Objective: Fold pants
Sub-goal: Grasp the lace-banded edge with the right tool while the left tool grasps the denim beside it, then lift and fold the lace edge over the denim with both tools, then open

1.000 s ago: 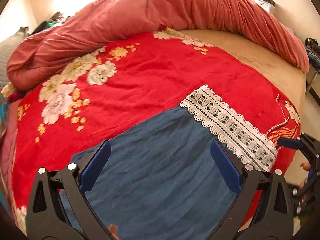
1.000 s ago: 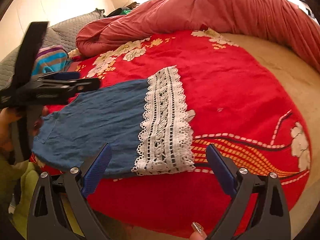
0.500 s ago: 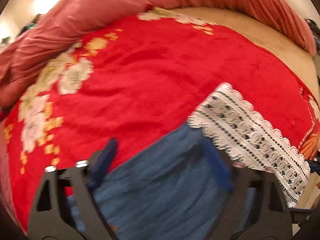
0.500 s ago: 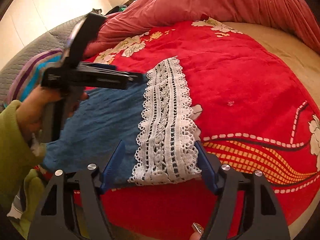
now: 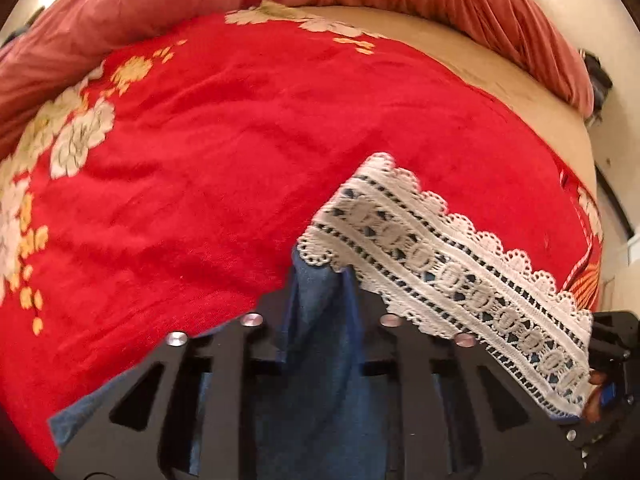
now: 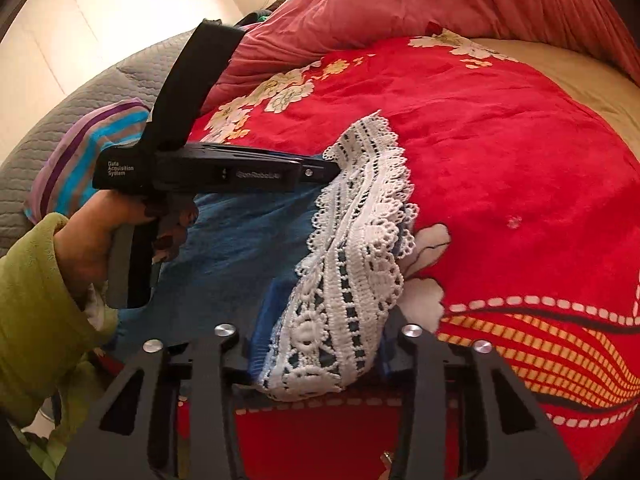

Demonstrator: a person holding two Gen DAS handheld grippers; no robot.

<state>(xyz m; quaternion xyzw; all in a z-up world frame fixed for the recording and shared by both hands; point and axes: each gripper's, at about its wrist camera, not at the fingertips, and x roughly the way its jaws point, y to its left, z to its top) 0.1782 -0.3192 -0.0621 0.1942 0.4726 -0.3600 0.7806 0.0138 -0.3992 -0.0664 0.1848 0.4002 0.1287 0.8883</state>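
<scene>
Reaching in from the left of the right wrist view, a hand (image 6: 94, 236) in a green sleeve (image 6: 36, 300) grips the left gripper (image 6: 334, 170), whose closing jaws pinch the blue pants (image 6: 240, 240) just beside the lace hem (image 6: 356, 240). At the bottom centre of that view the right gripper (image 6: 320, 344) points down and forward, its jaws closing on the bunched lace hem. The pants lie at the near edge of the red blanket (image 6: 500, 160).

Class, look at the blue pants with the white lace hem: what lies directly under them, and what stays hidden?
Under the pants lies the red floral blanket, visible all around them. The blanket patch beneath the fabric is covered, so nothing there can be seen.
</scene>
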